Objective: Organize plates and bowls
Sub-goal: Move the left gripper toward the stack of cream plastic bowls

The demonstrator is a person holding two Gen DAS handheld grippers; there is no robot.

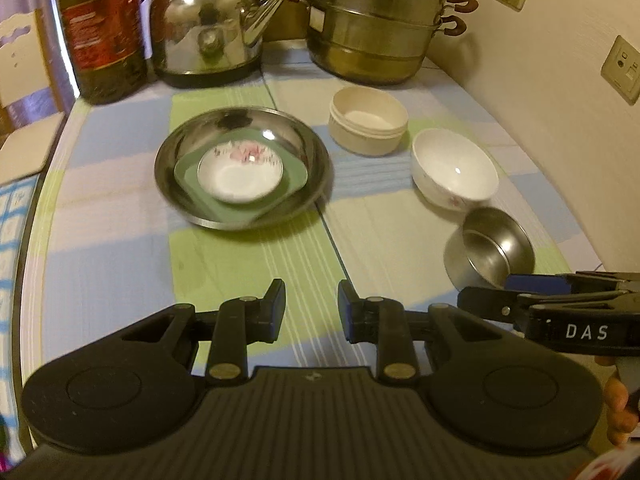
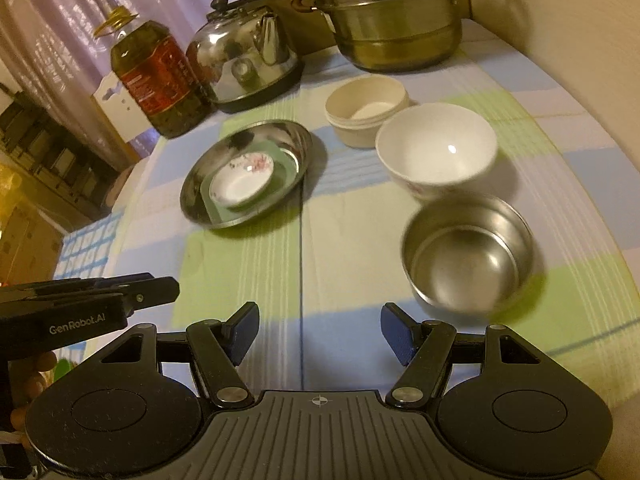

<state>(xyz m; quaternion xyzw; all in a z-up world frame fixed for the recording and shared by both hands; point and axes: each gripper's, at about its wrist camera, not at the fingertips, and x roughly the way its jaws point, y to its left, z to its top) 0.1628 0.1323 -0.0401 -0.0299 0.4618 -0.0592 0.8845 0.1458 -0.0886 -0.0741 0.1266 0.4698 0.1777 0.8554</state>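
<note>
A steel plate (image 1: 312, 168) (image 2: 296, 148) holds a green square plate (image 1: 294, 182) (image 2: 290, 168) with a small floral white dish (image 1: 240, 176) (image 2: 242, 186) on top. To its right stand a cream container (image 1: 368, 126) (image 2: 366, 110), a white bowl (image 1: 454, 168) (image 2: 436, 148) and a small steel bowl (image 1: 496, 248) (image 2: 468, 254). My left gripper (image 1: 312, 310) is open and empty, above the cloth in front of the steel plate. My right gripper (image 2: 320, 332) is open and empty, just short of the small steel bowl.
A kettle (image 1: 208, 28) (image 2: 248, 52), an oil bottle (image 1: 102, 28) (image 2: 160, 80) and a stacked steamer pot (image 1: 376, 24) (image 2: 392, 16) line the back of the checked tablecloth (image 1: 120, 248). A wall with sockets (image 1: 622, 68) runs along the right.
</note>
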